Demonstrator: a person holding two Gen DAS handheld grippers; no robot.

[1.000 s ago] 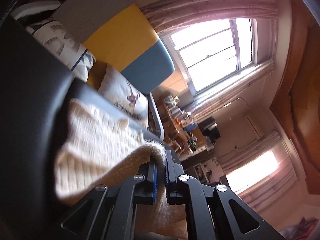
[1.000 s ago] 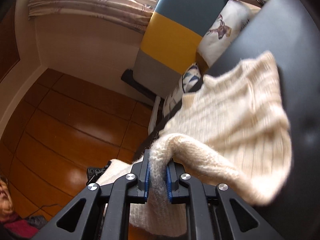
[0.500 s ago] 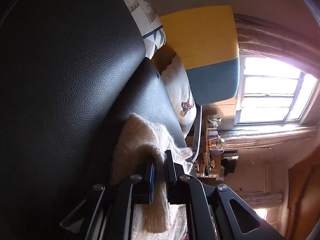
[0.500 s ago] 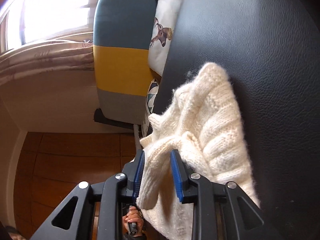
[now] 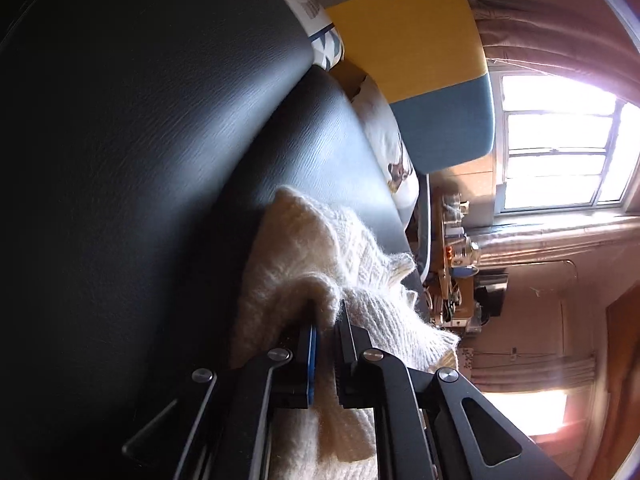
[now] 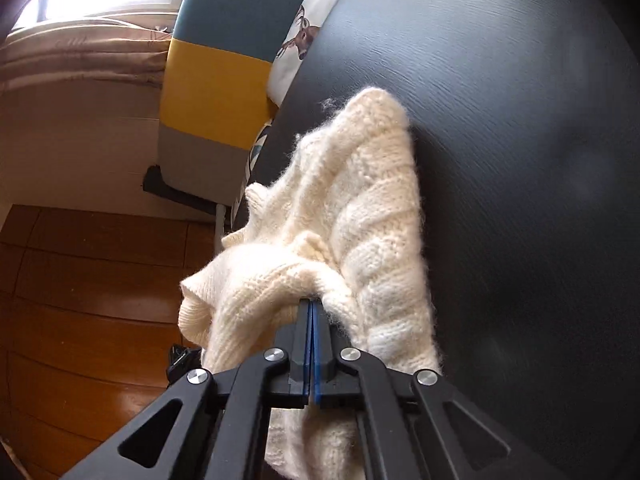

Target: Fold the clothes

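Note:
A cream knitted sweater [image 5: 312, 248] lies bunched on a black leather-textured surface [image 5: 160, 120], near its edge. My left gripper [image 5: 326, 316] is shut on a fold of the sweater, and cream knit fills the narrow gap between its pads. In the right wrist view the sweater [image 6: 372, 208] hangs partly over the edge of the black surface [image 6: 500, 120]. My right gripper [image 6: 311, 302] is shut with its blue pads pressed together. Its tips sit right at a raised fold of the knit, and no thick fabric shows between the pads.
A grey, yellow and blue patchwork chair [image 5: 420, 40] [image 6: 216, 80] stands past the surface's far edge, with a deer-print cushion [image 6: 296, 44] against it. A cluttered side table [image 5: 456, 264] stands by the window. Wooden floor [image 6: 80, 300] lies below the edge.
The sweater went from held up and spread to lying bunched on the black surface. My right gripper opened off the fabric, then shut with its pads together. The left kept its hold.

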